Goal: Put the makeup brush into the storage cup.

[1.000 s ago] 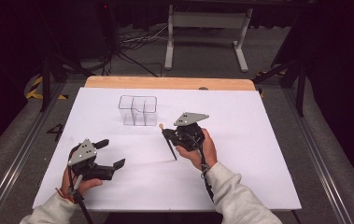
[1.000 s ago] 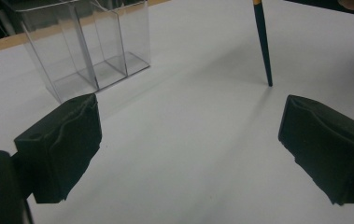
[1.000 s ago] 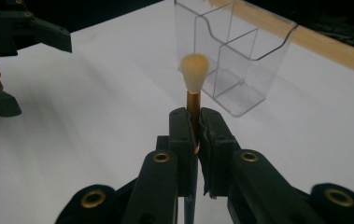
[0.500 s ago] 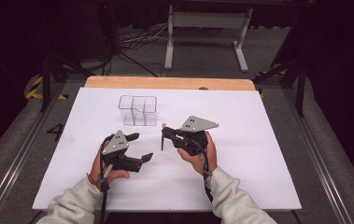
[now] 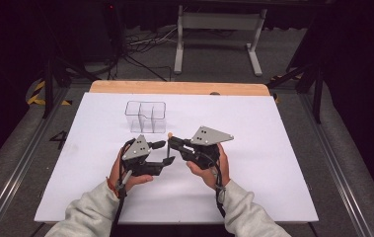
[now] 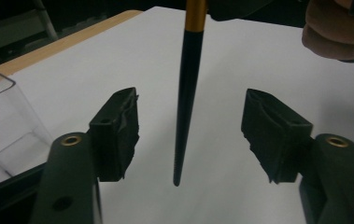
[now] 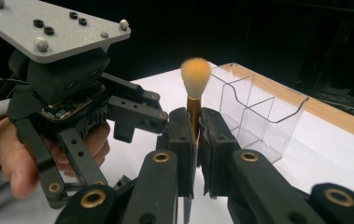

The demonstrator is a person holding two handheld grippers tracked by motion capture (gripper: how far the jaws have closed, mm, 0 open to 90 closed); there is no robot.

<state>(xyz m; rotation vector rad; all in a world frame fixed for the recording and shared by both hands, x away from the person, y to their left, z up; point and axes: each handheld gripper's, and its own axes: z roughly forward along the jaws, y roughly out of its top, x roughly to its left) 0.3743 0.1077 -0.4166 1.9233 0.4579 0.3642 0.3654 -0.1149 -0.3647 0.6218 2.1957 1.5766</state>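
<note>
The right tongs (image 7: pixel 197 135) are clamping tight on the gold ferrule of a slim makeup brush with a black tapered handle and a soft orange-tipped tuft (image 7: pixel 195 77), holding it upright above the white-covered desk (image 5: pixel 283 163), tuft upward and the pointed handle end hanging down. The left tongs (image 6: pixel 188 135) are standing roughly half open and have just been closing; the black handle (image 6: pixel 186 107) is hanging between the two pads (neither pad is touching it, with clear gaps on both sides). In the high view the left tongs (image 5: pixel 164 152) and the right tongs (image 5: pixel 170 142) are sitting just beside each other near the middle of the desk, tips facing, each held in a hand with a pale grey sleeve coming in from the bottom edge. A clear plastic organiser box with inner dividers (image 5: pixel 146 116) is standing on the desk just behind the two tongs, apart from the brush, and it is showing at the right of the right gripper view (image 7: pixel 258 116) beside the tuft. The light wooden edge of the desk (image 5: pixel 174 88) is running along the far side.
</note>
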